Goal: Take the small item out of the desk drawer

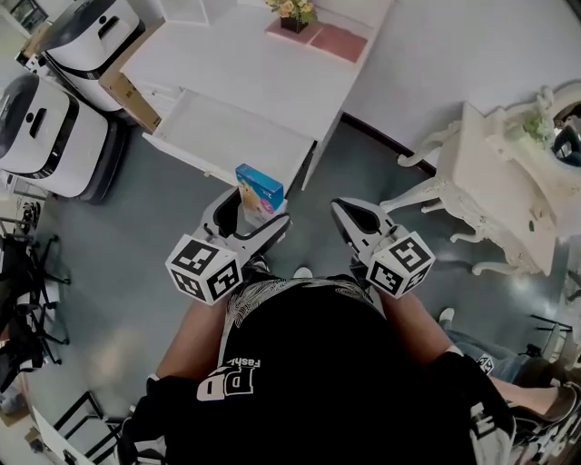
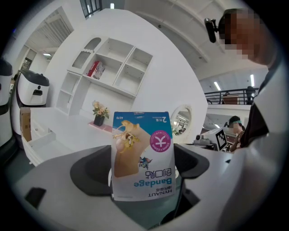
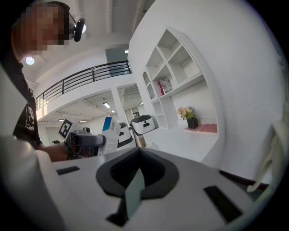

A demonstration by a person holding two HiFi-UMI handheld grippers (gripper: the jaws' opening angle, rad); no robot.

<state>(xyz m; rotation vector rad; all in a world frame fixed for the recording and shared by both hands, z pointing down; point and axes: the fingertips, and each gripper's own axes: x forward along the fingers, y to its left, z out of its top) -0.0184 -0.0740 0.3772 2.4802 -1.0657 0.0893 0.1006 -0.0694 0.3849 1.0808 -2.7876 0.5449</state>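
The left gripper [image 1: 251, 221] has its two fingers closed on a small bandage box [image 1: 260, 192], one finger on each side of it. In the left gripper view the box [image 2: 142, 153] stands upright between the jaws, with the word "Bandage" printed upside down on its face. The box is outside the drawer [image 1: 229, 134] of the white desk [image 1: 245, 64], in the air just in front of the drawer's open end and above the grey floor [image 1: 145, 227]. The drawer is pulled out from the desk toward the person, and its white inside is visible.

The right gripper [image 1: 348, 216] is also in front of the desk, beside the left one, apart from it. In the right gripper view its jaws [image 3: 135, 186] are together and hold nothing.

On the far part of the desk there is a flower pot [image 1: 292, 13] with a pink mat [image 1: 329, 39] just beside it
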